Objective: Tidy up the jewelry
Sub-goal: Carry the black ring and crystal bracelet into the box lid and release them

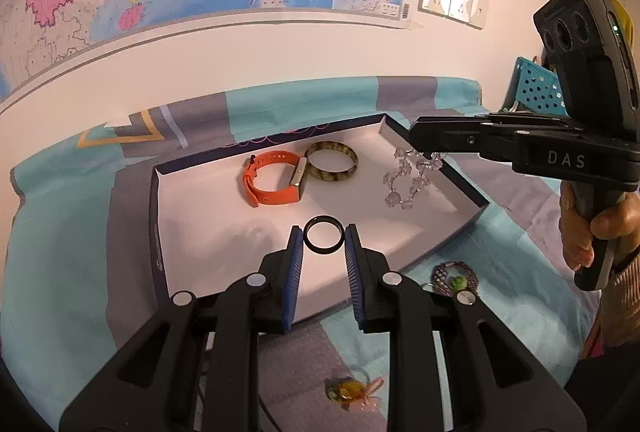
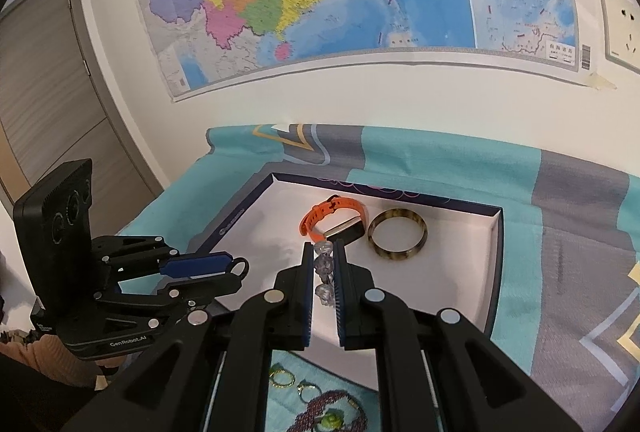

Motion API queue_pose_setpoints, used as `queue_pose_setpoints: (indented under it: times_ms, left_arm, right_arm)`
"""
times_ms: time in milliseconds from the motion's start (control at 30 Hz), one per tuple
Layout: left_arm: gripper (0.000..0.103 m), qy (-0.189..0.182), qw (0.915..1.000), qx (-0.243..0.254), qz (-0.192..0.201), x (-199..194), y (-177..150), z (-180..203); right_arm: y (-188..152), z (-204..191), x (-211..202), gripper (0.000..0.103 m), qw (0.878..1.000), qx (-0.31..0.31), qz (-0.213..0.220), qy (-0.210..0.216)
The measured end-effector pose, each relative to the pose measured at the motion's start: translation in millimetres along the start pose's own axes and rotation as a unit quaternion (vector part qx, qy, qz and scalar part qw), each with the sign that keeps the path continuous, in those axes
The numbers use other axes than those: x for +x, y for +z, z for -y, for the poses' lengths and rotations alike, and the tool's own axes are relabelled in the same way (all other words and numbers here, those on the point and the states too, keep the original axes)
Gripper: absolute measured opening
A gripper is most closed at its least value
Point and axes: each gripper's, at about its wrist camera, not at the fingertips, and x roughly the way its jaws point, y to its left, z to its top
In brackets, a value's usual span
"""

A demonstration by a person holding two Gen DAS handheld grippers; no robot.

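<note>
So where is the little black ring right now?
In the left wrist view, the black ring is pinched between the left gripper's fingers, held over the near part of the white tray, in front of the orange watch.

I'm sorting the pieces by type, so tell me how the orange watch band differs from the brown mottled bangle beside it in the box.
The orange watch band is a flexible strap with a metal-coloured rectangular body; the brown mottled bangle is one rigid ring with no fittings. The band is plain bright orange; the bangle is mottled brown and yellowish. The band stands on its edge as an uneven loop; the bangle lies flat as a round hoop. Both rest in the white-lined box, close together.
</note>
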Motion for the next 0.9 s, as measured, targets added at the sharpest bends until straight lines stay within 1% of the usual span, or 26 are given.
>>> queue_pose_setpoints:
  times_ms: [500, 900]
  left_arm:
    - [0.022, 0.012, 0.9994, -0.014, -0.031, 39.5, 6.2, -18.0]
    - [0.022, 0.018, 0.9984, -0.024, -0.048, 58.5, 12.8, -23.5]
  right_arm:
    - [9.9, 11.8, 31.5, 0.008, 1.000, 0.004, -0.017, -0.007]
    - [13.3, 19.2, 50.6, 0.008, 1.000, 0.011, -0.024, -0.012]
